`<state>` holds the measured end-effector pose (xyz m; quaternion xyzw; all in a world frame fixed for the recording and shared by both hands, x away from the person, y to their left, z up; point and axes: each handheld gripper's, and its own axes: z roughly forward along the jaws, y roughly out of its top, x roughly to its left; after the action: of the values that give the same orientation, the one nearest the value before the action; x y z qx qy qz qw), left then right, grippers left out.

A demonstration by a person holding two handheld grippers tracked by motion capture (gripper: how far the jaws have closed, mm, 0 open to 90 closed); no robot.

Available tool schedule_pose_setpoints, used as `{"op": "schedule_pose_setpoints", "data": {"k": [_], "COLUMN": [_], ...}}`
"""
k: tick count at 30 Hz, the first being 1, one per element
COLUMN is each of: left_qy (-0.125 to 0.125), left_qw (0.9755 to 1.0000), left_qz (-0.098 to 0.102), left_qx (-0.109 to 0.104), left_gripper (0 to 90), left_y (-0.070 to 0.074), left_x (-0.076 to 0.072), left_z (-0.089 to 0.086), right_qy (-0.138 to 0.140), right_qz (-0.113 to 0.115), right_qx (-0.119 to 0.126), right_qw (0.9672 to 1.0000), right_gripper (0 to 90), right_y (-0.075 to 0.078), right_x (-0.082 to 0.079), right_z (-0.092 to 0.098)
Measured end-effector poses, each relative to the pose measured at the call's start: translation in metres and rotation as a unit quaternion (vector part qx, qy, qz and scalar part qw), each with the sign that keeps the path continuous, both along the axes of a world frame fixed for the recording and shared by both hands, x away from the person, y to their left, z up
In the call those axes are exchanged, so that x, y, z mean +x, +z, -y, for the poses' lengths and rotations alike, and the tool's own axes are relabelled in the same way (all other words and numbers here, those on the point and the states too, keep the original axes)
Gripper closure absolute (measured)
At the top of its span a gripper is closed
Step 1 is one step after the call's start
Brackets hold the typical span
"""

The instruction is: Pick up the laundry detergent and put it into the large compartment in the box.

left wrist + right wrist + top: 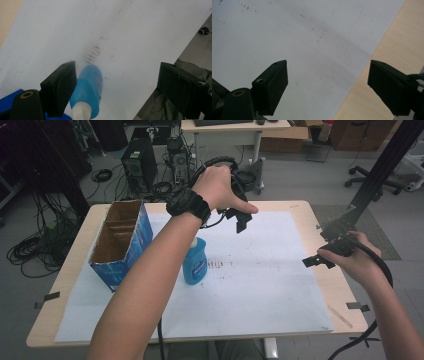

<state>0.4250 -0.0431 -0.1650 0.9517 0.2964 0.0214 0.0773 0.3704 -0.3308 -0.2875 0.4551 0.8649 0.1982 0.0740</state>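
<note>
High view: one blue bottle, one cardboard box — two grippers, left and right, both gaping.

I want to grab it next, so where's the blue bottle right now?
In the high view the blue bottle stands on the white sheet, left of centre, just right of the open blue cardboard box and beside the person's left forearm.

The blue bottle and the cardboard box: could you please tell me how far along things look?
Nothing looks done: the blue bottle stands on the white sheet beside the open cardboard box. The left gripper hangs open above it; the right gripper is open, holding nothing. Grasping remains.
</note>
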Motion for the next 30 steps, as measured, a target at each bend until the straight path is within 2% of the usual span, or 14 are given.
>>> {"op": "schedule_pose_setpoints", "data": {"k": [11, 22, 30], "left_qy": [0.003, 0.006, 0.007], "left_qw": [1.0000, 1.0000, 1.0000], "left_qz": [-0.001, 0.001, 0.001], "left_qx": [-0.001, 0.000, 0.001], "left_gripper": [16.5, 16.4, 16.4], "left_y": [0.001, 0.001, 0.002], "left_x": [0.002, 0.000, 0.000], "left_z": [-0.003, -0.003, -0.004], "right_qy": [0.003, 0.007, 0.008], "right_qz": [-0.003, -0.015, -0.013], "right_qx": [-0.004, -0.018, -0.016], "right_qw": [1.0000, 0.9997, 0.9997], "right_gripper": [15.8, 15.8, 15.7], "right_y": [0.001, -0.014, -0.014], "right_x": [0.001, 0.003, 0.004], "right_z": [-0.001, -0.006, -0.005]}}
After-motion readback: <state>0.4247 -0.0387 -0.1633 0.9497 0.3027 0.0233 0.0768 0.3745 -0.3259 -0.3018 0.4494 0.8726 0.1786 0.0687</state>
